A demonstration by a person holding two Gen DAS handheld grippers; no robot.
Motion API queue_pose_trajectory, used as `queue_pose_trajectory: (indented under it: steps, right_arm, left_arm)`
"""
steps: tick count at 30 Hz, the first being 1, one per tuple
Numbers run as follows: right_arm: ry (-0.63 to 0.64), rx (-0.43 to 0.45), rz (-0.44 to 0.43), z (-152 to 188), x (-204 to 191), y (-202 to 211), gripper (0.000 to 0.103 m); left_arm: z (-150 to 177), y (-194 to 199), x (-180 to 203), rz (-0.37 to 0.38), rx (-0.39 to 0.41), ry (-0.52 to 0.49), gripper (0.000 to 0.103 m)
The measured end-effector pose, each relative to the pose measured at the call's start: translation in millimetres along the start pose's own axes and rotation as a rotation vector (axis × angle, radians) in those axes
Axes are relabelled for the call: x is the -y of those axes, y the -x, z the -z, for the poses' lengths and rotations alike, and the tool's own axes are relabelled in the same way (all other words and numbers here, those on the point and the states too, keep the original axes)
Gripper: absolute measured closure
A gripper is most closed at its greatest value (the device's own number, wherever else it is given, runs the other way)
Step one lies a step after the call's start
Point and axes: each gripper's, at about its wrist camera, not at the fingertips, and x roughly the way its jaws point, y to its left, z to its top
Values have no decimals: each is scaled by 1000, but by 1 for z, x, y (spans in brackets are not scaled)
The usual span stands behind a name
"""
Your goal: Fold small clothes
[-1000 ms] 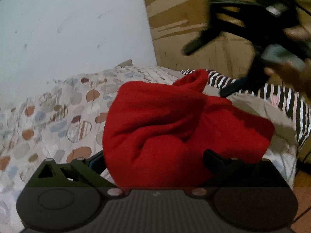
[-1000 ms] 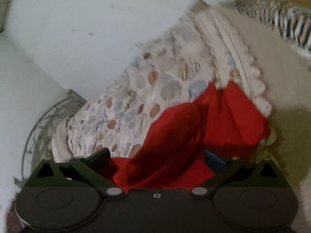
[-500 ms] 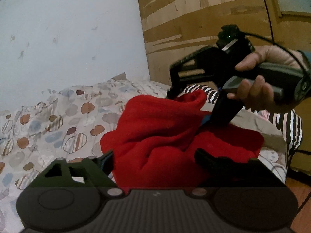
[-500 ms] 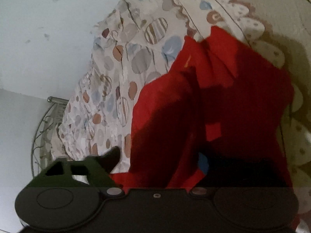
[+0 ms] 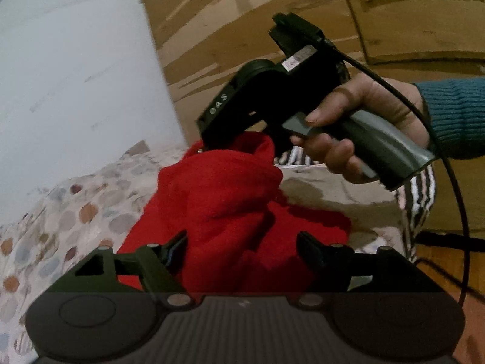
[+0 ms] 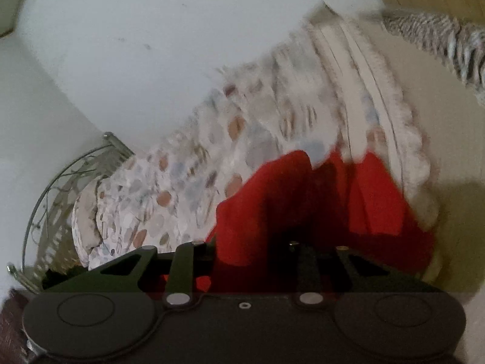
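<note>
Left gripper (image 5: 241, 250): its fingers (image 5: 175, 247) are standing spread apart, released, with the red garment (image 5: 230, 203) bunched up between them and rising beyond them. Whether either finger is touching the cloth cannot be told.

Right gripper (image 6: 257, 248): its fingers are drawn close together, and red cloth (image 6: 303, 200) is filling the space between and just past them; the fingertips themselves are lying in dark shadow, so a firm hold cannot be confirmed from that camera. Seen from the left camera, this gripper (image 5: 209, 142) is pressing its front end into the top fold of the garment, and a bare hand (image 5: 357, 121) in a teal sleeve is gripping its handle.

The garment is lying crumpled on the bed, on a spotted sheet (image 5: 75, 212) that is spreading left of the left fingers. A striped cloth (image 5: 418, 194) is lying beyond and to the right of them. A wire fan guard (image 6: 51, 209) is standing far left of the right fingers.
</note>
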Motion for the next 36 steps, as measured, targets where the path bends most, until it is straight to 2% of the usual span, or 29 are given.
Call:
queue_pose_trajectory:
  steps: [3,6,9,13,15,16,20,22,28,30,36]
  right_arm:
    - [51,43,7,-1,9,12,74]
    - [65,47,35,7,33,16,74]
    - [22,8,58,21,62,12,70]
    - [-17,33,27,32,74,16,63]
    - [-4,38,33,32,70,17,57]
    - [11,42,48,32,67,18,49]
    - [49,73,104,31,59,27,27]
    - [53,91,136,28,55,34,15]
    - [77,107,85,21,32,53,1]
    - [136,69,76,22,19,52,1]
    - [279,-39,133,37,2,36,1]
  left_arm:
    - [-6,-10,11,48,-15,-25,25]
    - [-5,-16,20,81,-27,-44,25]
    - [-1,-18,26,82,-36,-77,25]
    - [2,-18,27,68,-39,-84,25]
    - [1,-17,24,65,-33,-58,25]
    - [1,-14,22,66,-24,-34,25]
    - [0,-1,10,123,4,91,25]
    - [0,1,4,129,2,110,25]
    - [1,6,12,117,-3,72,25]
    - [2,8,16,111,-4,68,24]
    - [4,16,19,105,-3,63,24]
